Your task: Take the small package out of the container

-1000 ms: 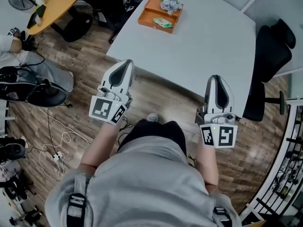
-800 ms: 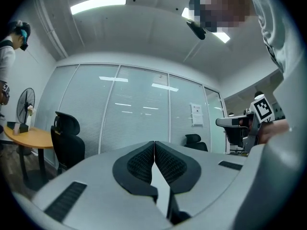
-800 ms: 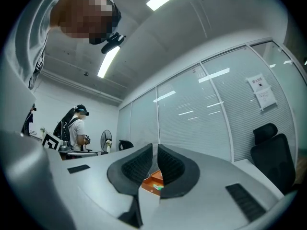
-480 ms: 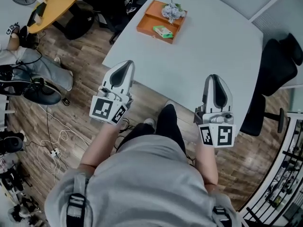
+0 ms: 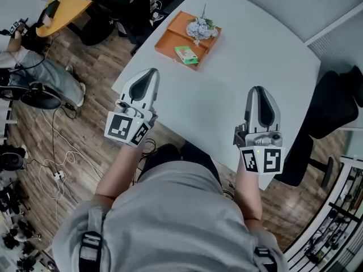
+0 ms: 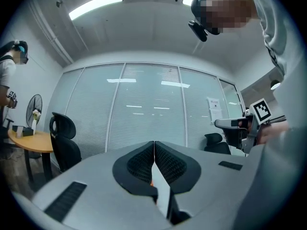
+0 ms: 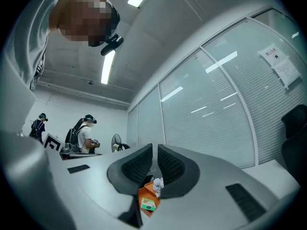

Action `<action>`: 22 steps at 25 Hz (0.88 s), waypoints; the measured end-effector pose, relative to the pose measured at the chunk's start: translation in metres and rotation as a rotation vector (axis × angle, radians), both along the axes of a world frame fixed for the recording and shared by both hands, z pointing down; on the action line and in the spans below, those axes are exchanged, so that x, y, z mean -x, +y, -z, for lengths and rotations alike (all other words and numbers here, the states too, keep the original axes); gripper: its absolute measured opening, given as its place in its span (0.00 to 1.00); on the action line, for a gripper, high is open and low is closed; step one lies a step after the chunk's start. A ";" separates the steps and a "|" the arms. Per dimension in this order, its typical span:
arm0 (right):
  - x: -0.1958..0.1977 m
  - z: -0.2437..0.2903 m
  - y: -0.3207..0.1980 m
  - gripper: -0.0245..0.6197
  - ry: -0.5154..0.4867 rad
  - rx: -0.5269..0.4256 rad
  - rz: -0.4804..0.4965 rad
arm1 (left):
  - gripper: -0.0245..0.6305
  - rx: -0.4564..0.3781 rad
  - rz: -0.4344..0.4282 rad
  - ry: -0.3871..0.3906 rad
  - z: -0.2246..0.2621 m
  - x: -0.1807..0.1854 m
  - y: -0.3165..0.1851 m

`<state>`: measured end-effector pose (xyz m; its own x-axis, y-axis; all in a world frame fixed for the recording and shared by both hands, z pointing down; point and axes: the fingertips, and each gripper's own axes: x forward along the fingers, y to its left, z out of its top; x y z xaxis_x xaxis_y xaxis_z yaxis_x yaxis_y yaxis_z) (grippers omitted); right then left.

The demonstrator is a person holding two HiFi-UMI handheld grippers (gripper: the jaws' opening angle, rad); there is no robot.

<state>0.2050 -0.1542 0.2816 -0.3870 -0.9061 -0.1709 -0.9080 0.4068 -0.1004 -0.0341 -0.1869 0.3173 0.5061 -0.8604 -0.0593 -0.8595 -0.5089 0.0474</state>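
My L gripper [image 5: 151, 72] mid-left & R gripper [image 5: 258, 89] mid-right: jaws together, nothing held; small package [image 5: 185, 55] in orange container [image 5: 170, 38] upper centre on bench [image 5: 255, 44], label unreadable

The container [image 5: 172, 34] is showing bright orange against the plain white table [image 5: 249, 67], and the small package [image 5: 186, 55] is showing green with a paler patch on top (its print is too small to read). The flowers [image 5: 202, 28] are looking pale bluish-white. The left gripper [image 5: 152, 72] and right gripper [image 5: 258, 89] are wearing white shells with dark grey insets, each carrying black-and-white square patterns. The floor [image 5: 96, 89] is running in brown wood-grain planks, and the person's shirt [image 5: 170, 220] is reading plain grey.
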 end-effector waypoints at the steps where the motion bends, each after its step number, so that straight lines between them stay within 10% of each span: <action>1: -0.004 -0.003 -0.006 0.14 -0.003 0.008 0.005 | 0.07 0.011 -0.001 -0.004 -0.004 -0.006 -0.003; 22: 0.062 -0.083 -0.132 0.14 0.135 0.221 0.082 | 0.07 0.079 -0.155 -0.047 -0.047 -0.008 -0.144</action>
<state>0.1432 -0.2866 0.3644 -0.4660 -0.8806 0.0859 -0.8844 0.4607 -0.0754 -0.0257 -0.3305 0.3639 0.6340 -0.7727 0.0323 -0.7731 -0.6320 0.0539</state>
